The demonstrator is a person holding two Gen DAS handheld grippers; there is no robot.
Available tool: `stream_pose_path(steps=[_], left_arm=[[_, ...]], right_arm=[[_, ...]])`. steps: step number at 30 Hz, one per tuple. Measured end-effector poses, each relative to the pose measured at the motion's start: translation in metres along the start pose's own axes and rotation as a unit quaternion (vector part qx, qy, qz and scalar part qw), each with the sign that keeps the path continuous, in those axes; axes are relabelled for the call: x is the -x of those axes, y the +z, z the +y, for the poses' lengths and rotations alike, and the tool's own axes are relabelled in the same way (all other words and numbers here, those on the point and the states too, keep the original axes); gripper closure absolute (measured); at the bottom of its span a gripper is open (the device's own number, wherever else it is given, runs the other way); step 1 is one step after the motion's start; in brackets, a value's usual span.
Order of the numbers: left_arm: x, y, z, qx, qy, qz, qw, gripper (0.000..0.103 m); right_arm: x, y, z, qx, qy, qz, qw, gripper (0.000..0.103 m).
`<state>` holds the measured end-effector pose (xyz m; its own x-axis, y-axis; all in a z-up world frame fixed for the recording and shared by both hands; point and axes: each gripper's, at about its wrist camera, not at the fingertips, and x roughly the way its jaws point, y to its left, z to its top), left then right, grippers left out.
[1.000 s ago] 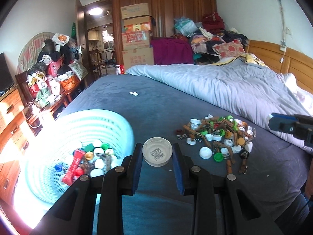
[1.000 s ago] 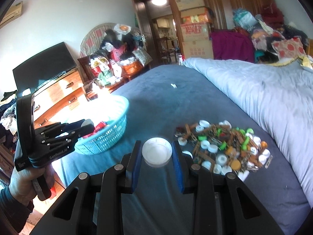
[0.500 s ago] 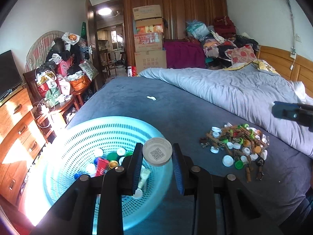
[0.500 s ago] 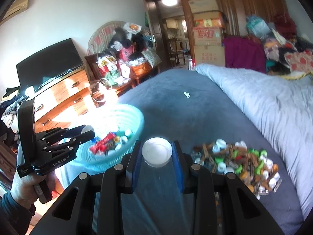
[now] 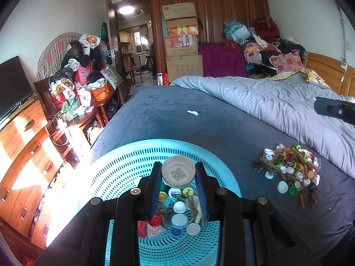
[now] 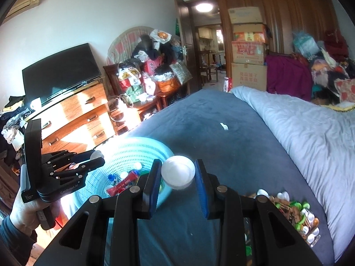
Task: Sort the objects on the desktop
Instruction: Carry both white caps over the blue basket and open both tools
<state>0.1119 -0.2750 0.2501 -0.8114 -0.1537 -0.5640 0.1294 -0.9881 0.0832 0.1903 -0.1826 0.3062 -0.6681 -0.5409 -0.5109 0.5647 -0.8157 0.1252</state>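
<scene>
A dark blue bed cover (image 5: 221,133) carries a turquoise perforated basket (image 5: 124,166) holding bottle caps, wooden clothespins and a red packet, and, well apart to its right, a pile of caps and clothespins (image 5: 288,173). Above the basket, the left gripper (image 5: 178,175) pinches a tan lid (image 5: 178,171), its QR-coded underside facing the camera. The right gripper (image 6: 177,175) clamps a white lid (image 6: 178,175), hollow side up, just beside the basket rim.
</scene>
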Motion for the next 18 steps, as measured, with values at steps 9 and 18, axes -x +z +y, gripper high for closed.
stream_pose_path(steps=[9,18], left_arm=[[-0.007,0.015,0.052,0.019,0.022,0.005,0.9996,0.072],[-0.019,0.018,0.111,0.053,0.047,0.015,0.9974,0.072]], right_arm=[[-0.036,0.036,0.034,0.024,0.027,-0.005,0.999,0.073],[-0.076,0.068,0.067,0.053,0.058,0.013,0.997,0.073]])
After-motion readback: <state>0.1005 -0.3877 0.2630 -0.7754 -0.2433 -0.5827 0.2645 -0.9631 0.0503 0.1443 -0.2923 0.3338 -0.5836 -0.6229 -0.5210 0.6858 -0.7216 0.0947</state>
